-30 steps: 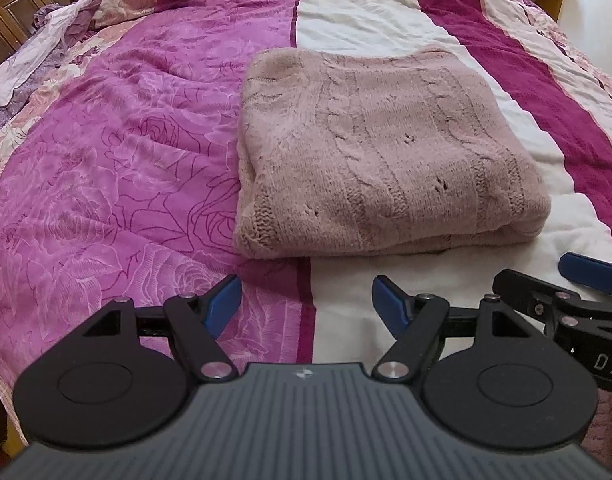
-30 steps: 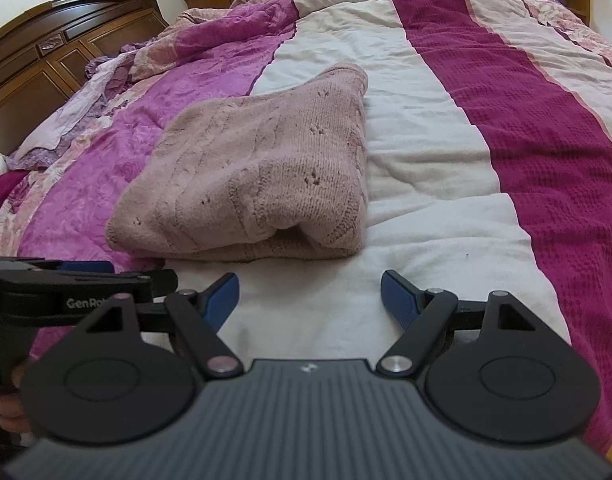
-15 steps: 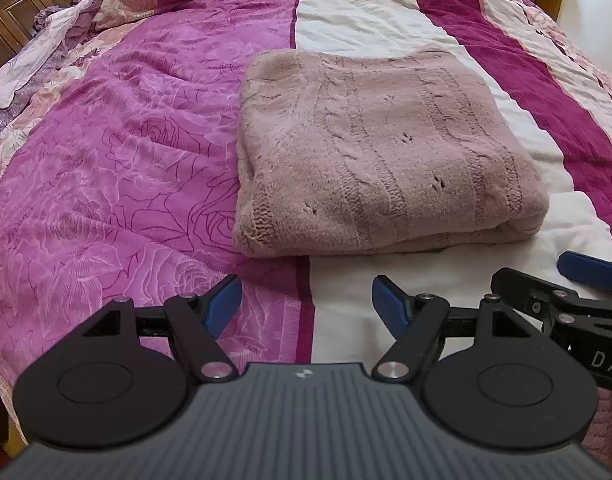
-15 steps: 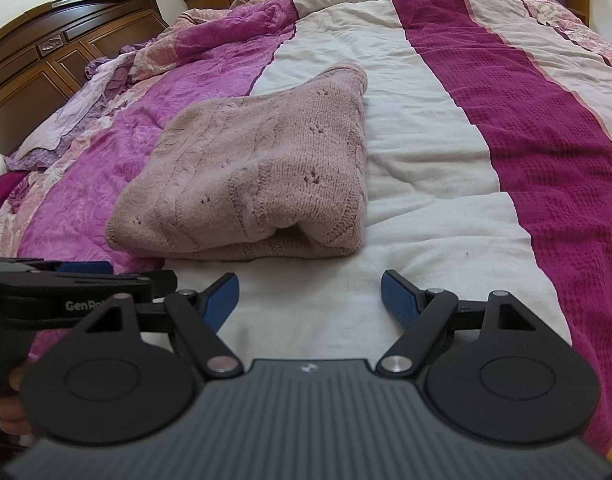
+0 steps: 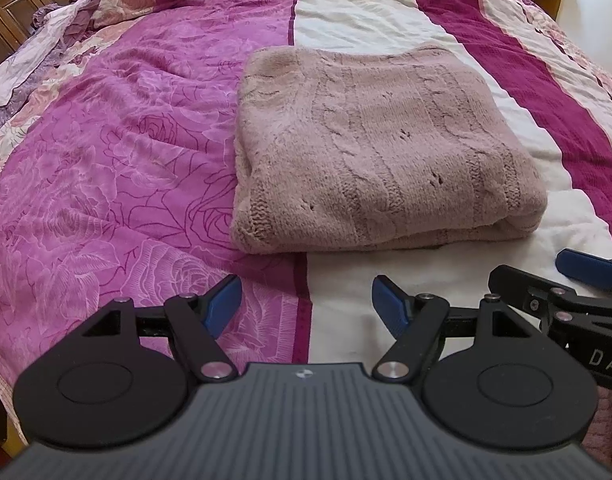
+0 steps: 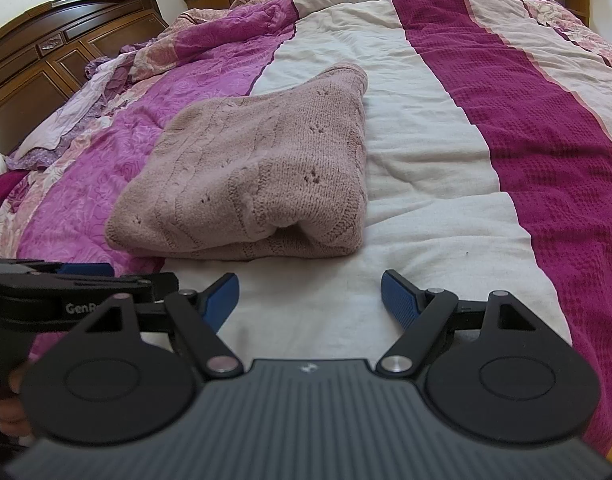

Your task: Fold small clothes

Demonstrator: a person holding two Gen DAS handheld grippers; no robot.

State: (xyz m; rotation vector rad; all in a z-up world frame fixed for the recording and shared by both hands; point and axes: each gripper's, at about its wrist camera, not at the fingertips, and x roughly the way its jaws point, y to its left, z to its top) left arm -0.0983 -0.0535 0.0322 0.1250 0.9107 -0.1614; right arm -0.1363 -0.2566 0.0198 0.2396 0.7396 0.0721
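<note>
Near sweater (image 5: 377, 152): left gripper (image 5: 306, 304), right gripper (image 6: 309, 296) hovering agape, empty; fold looking finished; next: check edges.

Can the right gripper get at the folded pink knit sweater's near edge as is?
Probably yes: the right gripper has its jaws open, and only bare white quilt lies between it and the folded pink knit sweater.

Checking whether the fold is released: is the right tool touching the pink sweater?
Apart. The right wrist view shows bare white bedspread between the open right tool and the sweater.
</note>
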